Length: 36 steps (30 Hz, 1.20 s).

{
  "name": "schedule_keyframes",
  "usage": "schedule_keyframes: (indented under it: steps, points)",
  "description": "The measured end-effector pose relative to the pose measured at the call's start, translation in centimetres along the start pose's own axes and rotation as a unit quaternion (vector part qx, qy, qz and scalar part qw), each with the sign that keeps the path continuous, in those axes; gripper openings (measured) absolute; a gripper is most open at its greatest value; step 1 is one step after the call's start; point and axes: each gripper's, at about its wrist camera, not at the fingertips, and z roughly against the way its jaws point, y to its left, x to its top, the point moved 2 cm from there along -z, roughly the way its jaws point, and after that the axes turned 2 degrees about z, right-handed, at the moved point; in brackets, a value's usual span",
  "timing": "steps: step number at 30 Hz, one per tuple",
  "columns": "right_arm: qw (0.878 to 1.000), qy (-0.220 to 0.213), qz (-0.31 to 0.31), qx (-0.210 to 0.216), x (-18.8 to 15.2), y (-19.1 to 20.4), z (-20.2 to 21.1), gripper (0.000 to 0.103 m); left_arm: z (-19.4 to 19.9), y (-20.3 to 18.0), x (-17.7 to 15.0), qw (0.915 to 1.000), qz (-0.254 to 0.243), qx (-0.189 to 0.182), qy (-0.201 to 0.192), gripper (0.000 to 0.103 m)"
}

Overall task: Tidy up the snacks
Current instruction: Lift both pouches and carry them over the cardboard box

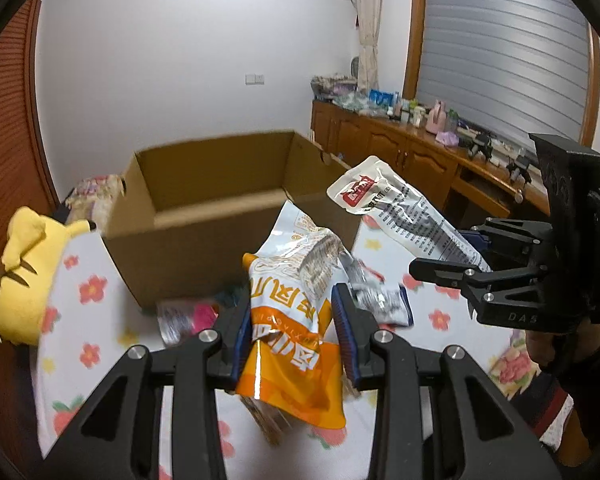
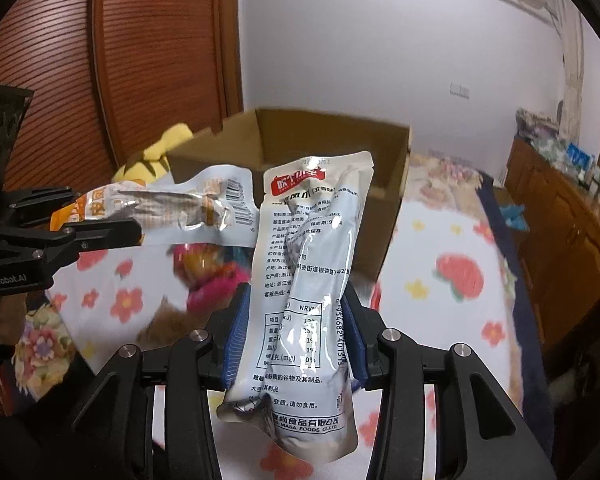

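Hidden or unclear: the floor of the cardboard box (image 1: 220, 184) is out of sight behind its near wall, so its contents cannot be told. Loose packets (image 1: 188, 316) on the flowered bedspread (image 1: 400, 252) at the foot of the box are blurred; only pink and silver show. The yellow plush toy (image 1: 24, 272) is cut off at the left edge.

Orange-and-white snack bag (image 1: 292, 328): pinched between the blue pads (image 1: 346, 336) of the left gripper (image 1: 294, 340), held above the bedspread just in front of the box. Long axis runs along the fingers, the white top end leaning away toward the box, the orange end hanging near the camera. Its lower edge hides a brown item beneath.

White snack pouch (image 2: 304, 292): clamped by the right gripper (image 2: 296, 336) at mid-length, also over the bedspread before the box. Long axis nearly upright, red-labelled top pointing at the box, printed back facing the camera.

The two bags sit close side by side; whether they touch cannot be told.
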Motion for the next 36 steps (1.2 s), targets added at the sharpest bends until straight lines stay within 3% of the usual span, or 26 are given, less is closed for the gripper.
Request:
schedule_keyframes:
  steps: [11,18,28,32,36]
  points:
    - [1.0,-0.019,0.005,0.011,7.6,-1.9,-2.8,0.044,0.2,4.3,7.0,0.9989,0.008,0.025,-0.04,0.035]
    - [1.0,-0.012,0.0,0.028,10.7,-3.2,-7.1,0.045,-2.4,7.1,9.9,0.9984,0.006,0.046,-0.032,0.035]
    - [0.998,0.038,0.022,0.037,13.5,-4.4,-14.1,0.046,-9.5,11.7,10.4,0.9971,0.032,0.067,0.016,0.036]
    - [0.997,0.064,0.026,0.035,12.9,-4.8,-16.0,0.049,-11.6,11.9,9.9,0.9964,0.029,0.072,0.035,0.036]
    - [0.995,0.081,0.033,0.039,11.9,-4.7,-16.6,0.058,-13.1,11.6,9.5,0.9957,0.021,0.075,0.05,0.037]
